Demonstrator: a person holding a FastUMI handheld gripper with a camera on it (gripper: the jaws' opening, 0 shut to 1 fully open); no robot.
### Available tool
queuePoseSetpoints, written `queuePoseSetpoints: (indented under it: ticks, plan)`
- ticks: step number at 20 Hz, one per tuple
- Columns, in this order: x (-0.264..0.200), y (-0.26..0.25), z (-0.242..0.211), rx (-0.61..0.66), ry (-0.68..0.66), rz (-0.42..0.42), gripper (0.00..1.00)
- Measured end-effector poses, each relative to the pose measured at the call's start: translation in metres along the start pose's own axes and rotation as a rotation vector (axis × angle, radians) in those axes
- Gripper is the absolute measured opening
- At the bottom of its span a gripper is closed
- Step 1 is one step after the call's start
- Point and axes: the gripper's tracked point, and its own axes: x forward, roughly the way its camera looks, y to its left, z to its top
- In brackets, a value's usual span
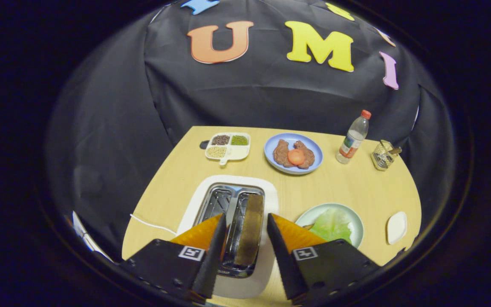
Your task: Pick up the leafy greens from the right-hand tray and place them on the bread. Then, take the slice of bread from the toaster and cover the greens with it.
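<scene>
Tongs spread wide above the white toaster, straddling its brown bread slice without touching. Beside the toaster, pale leafy greens cover their green plate; bread transfer apparently remains.

Camera rides hand-held gripper, looking steeply down, close above toaster.

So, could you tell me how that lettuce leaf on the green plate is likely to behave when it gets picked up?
The lettuce leaf looks thin and crinkled, so probably floppy and light. It lies flat on the green plate, so pinching an edge may tear it. The open tool straddles the toast.
</scene>
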Motion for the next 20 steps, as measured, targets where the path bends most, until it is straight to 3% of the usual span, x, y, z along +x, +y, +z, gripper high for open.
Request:
queuePoseSetpoints:
  ticks: [2,4,5,13,20]
  plan:
    - [0.003,-0.004,0.002,0.006,0.001,-0.019,0.47]
    - [0.003,-0.001,-0.001,0.024,0.018,0.014,0.21]
    - [-0.001,0.003,-0.001,0.033,0.029,0.028,0.17]
    - [-0.047,-0.005,0.029,0.114,0.012,0.084,0.17]
    - [-0.093,-0.034,0.074,0.096,-0.102,0.103,0.16]
